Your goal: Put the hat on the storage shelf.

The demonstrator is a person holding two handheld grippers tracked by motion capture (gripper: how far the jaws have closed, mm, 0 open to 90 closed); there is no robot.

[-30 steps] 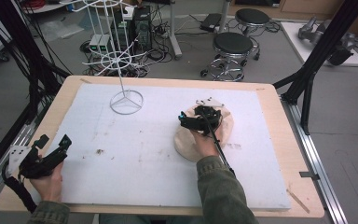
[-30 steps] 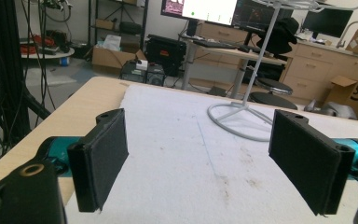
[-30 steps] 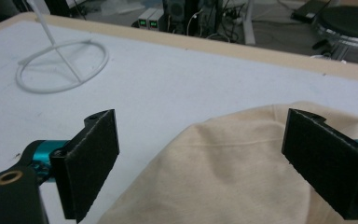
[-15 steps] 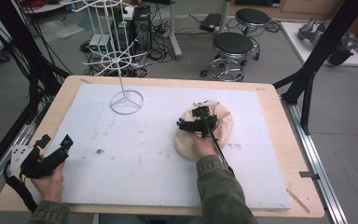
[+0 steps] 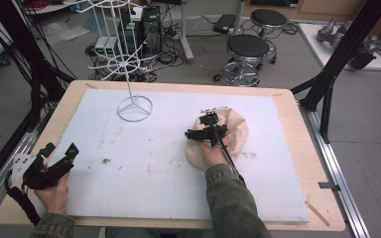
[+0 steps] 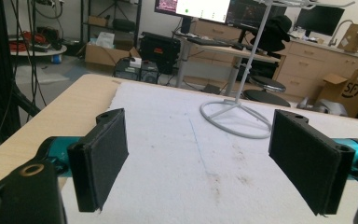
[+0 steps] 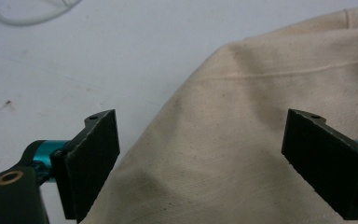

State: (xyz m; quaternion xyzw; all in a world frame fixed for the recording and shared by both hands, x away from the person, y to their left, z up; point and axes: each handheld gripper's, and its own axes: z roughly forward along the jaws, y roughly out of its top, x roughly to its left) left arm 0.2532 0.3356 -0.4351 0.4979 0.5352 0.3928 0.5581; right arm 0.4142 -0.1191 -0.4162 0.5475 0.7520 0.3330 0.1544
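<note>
Your left hand-held gripper [image 5: 59,154] rests at near-left bench [image 5: 287,106] edge, jaws spread wide, nothing between them. Your right hand-held gripper [image 5: 201,127] sits over cream cloth [image 5: 235,130], right of centre on white mat [image 5: 154,163]; jaws spread apart, cloth [image 7: 242,140] lying between them in right gripper view, contact unclear. White wire stand [image 5: 134,108] on mat's far-left part, well apart from cloth. Beyond bench, in left gripper view: cardboard box [image 6: 352,91] printed "SF".
</note>
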